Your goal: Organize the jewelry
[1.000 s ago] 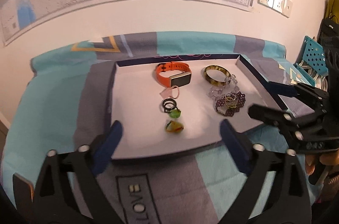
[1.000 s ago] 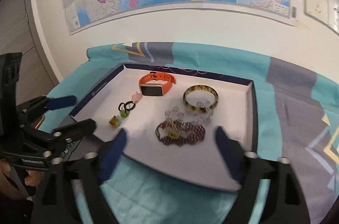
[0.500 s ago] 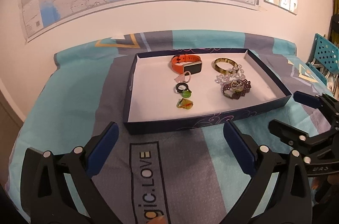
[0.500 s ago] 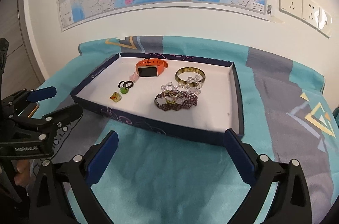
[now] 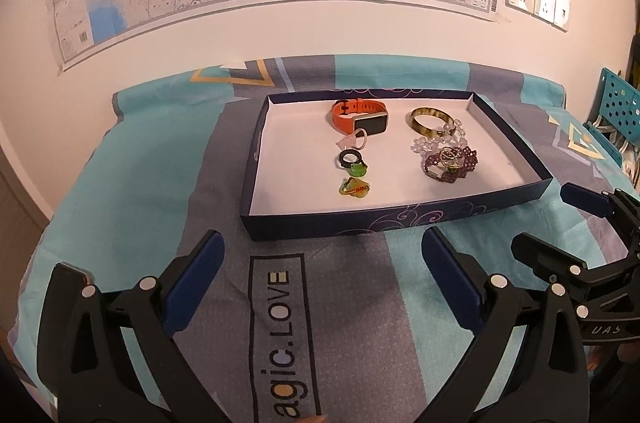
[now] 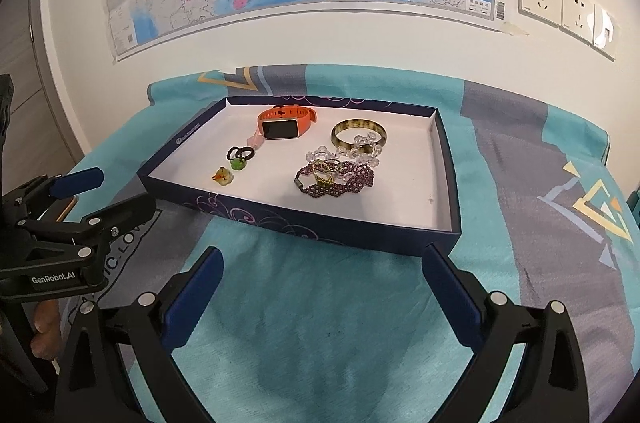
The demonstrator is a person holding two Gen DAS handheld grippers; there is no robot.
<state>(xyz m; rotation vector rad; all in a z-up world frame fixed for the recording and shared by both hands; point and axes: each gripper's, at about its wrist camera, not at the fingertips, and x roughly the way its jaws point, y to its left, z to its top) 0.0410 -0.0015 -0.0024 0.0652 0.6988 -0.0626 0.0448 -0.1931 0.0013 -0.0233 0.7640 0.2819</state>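
We hold our left gripper [image 5: 322, 259] and right gripper [image 6: 320, 275] spread wide and empty, just short of the shallow navy cardboard tray [image 6: 304, 223]; inside it lie an orange smartwatch [image 6: 282, 126] and purple beaded bracelet [image 6: 340, 181].

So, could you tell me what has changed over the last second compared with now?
Both grippers pulled back from the tray: the left gripper and right gripper now hang over the cloth in front of it, both open and empty. Nothing was picked up or released. The jewelry, including the orange watch and purple bracelet, lies as before.
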